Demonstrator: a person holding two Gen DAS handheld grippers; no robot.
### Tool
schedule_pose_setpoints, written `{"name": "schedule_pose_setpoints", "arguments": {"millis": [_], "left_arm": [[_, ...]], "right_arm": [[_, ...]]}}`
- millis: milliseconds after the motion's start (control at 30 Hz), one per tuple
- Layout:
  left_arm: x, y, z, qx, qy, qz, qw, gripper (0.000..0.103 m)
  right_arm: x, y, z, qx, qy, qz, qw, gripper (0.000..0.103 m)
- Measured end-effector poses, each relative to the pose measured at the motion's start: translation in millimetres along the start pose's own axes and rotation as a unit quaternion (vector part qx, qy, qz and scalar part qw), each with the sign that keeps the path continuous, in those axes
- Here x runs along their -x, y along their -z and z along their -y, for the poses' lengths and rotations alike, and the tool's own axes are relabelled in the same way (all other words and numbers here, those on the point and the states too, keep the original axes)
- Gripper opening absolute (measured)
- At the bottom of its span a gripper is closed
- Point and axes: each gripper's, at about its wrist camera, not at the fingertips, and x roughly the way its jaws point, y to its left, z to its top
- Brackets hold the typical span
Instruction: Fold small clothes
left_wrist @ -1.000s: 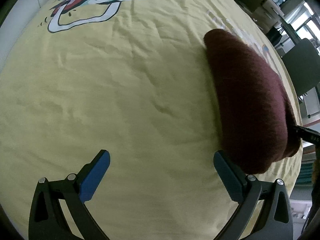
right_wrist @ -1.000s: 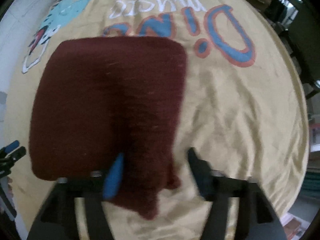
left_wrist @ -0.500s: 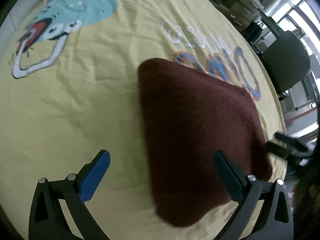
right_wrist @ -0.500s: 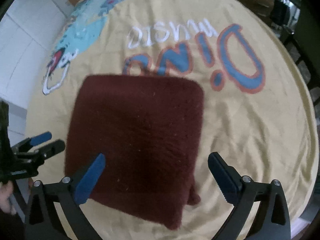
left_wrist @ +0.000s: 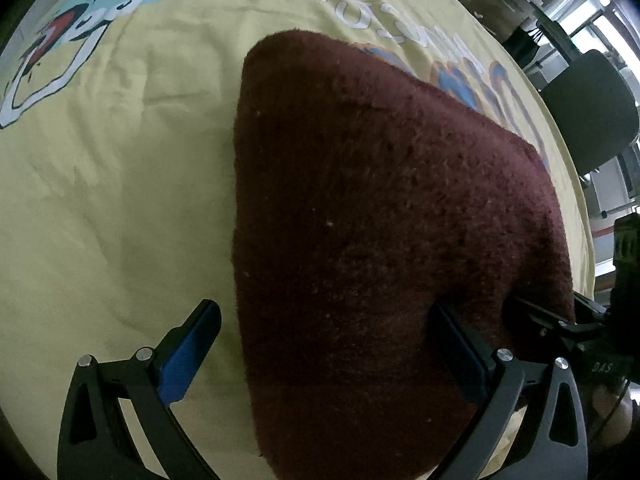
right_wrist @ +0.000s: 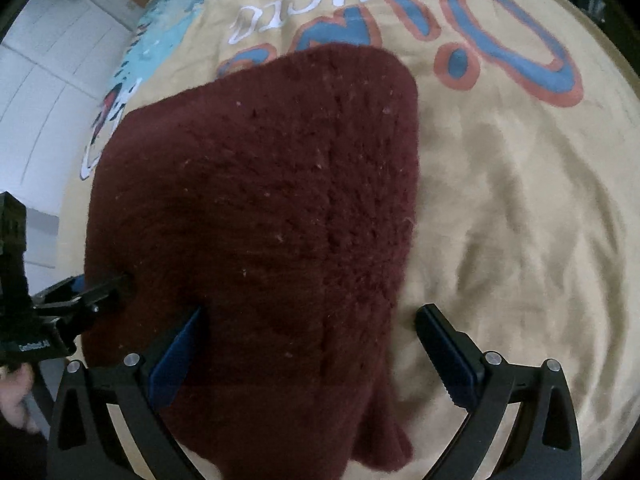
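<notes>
A fuzzy maroon garment (left_wrist: 380, 220) lies folded in a rough rectangle on a yellow sheet (left_wrist: 120, 200) with a dinosaur print. My left gripper (left_wrist: 324, 352) is open just above the garment's near left edge, one finger over the sheet and one over the fabric. My right gripper (right_wrist: 312, 350) is open wide, straddling the garment's (right_wrist: 260, 200) near right part, and its pads do not press on the fabric. Each wrist view shows the other gripper at the side: the right gripper (left_wrist: 548, 312) at the garment's right edge, the left gripper (right_wrist: 100, 284) at its left edge.
The yellow sheet (right_wrist: 500, 220) bears blue and orange lettering beyond the garment. A dark office chair (left_wrist: 588, 120) and boxes stand past the table's far right edge. A person's hand (right_wrist: 16, 400) shows at the lower left.
My left gripper has swung right, from bare sheet to the garment's left edge. My right gripper has opened wide off the garment's near edge and come down closer to it.
</notes>
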Motion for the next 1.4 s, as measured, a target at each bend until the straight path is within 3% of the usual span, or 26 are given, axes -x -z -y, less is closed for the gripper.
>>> {"name": "schedule_pose_setpoints", "arguments": {"millis": [200, 267, 367, 467, 533, 633, 700, 800, 900, 1100, 1300, 1400], "left_arm": [[0, 5, 14, -0.03, -0.011, 0.019, 0.9993, 0.103], [-4, 5, 14, -0.032, -0.003, 0.014, 0.9994, 0.103], [-11, 6, 13, -0.017, 0.022, 0.003, 0.9996, 0.099], [-7, 6, 18, -0.03, 0.031, 0.007, 0.999, 0.083], [-1, 4, 24, -0.045, 0.034, 0.011, 0.9983, 0.061], [11, 1, 32, -0.07, 0.037, 0.022, 0.9966, 0.046], [25, -1, 30, -0.075, 0.051, 0.028, 0.9954, 0.043], [54, -3, 24, -0.087, 0.075, 0.044, 0.9924, 0.041], [84, -3, 17, -0.108, 0.068, 0.063, 0.9898, 0.041], [122, 4, -26, -0.103, 0.053, 0.09, 0.9892, 0.041], [114, 33, -87, -0.068, 0.033, 0.089, 0.9932, 0.043], [88, 46, -108, -0.043, 0.034, 0.069, 0.9961, 0.048]], "right_arm": [[-2, -1, -6, 0.0, 0.009, 0.0, 1.0, 0.101], [-3, -2, -7, -0.008, -0.01, -0.007, 1.0, 0.086], [0, -3, -15, -0.002, -0.011, -0.007, 1.0, 0.073], [3, -4, -21, -0.001, -0.005, -0.003, 1.0, 0.059], [7, -2, -25, -0.002, 0.003, 0.007, 1.0, 0.052], [17, -1, -36, 0.004, 0.017, 0.023, 1.0, 0.046], [27, -2, -44, 0.007, 0.014, 0.035, 0.999, 0.044], [48, -2, -56, 0.016, 0.0, 0.056, 0.998, 0.043], [63, -3, -82, 0.04, -0.007, 0.067, 0.997, 0.043], [60, -8, -149, 0.08, -0.019, 0.073, 0.994, 0.043], [14, -2, -193, 0.097, -0.001, 0.049, 0.994, 0.044], [-23, 11, -193, 0.093, 0.038, 0.019, 0.995, 0.047]]}}
